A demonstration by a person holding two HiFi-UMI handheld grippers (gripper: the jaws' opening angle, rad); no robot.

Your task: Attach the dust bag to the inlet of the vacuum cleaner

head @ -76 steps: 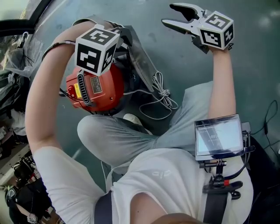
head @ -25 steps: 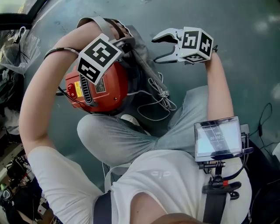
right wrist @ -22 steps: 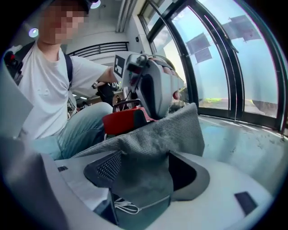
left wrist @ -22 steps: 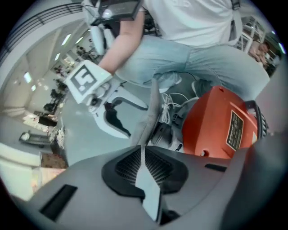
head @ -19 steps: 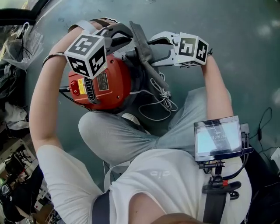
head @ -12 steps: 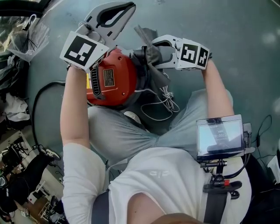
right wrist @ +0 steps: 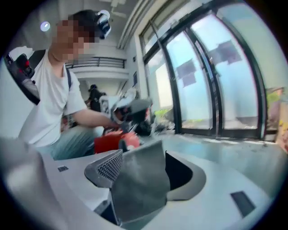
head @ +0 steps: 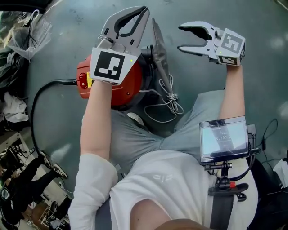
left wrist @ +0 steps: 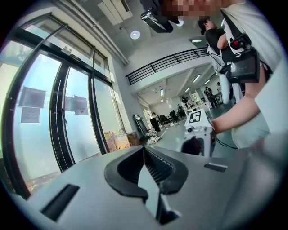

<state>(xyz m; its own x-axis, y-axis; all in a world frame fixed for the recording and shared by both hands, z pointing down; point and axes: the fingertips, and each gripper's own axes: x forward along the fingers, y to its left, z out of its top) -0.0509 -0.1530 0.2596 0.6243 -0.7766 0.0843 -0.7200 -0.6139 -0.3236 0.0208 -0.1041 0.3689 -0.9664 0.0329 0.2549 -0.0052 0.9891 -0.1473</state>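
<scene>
The red vacuum cleaner (head: 129,87) lies on the floor in front of the person's knees and shows again in the right gripper view (right wrist: 112,140). The grey dust bag (head: 158,49) stands edge-on against its right side. My left gripper (head: 145,9) hovers above the vacuum, pointing away from the person. It is shut, and nothing shows in its grip (left wrist: 144,150). My right gripper (head: 180,37) is open to the right of the bag, a short way off it and pointing at it. A grey flap shows low between its jaws (right wrist: 146,157); I cannot tell what it is.
A white cord (head: 164,101) lies coiled beside the bag, and a black hose (head: 47,90) runs off to the left. Clutter and a plastic bag (head: 18,36) line the left edge. A screen (head: 224,139) hangs at the person's chest. Glass doors (right wrist: 216,90) stand beyond.
The left gripper rose off the vacuum's top, rolled over and stayed shut. The right gripper closed in on the bag, then drew back to the right. The bag now stands higher and straighter.
</scene>
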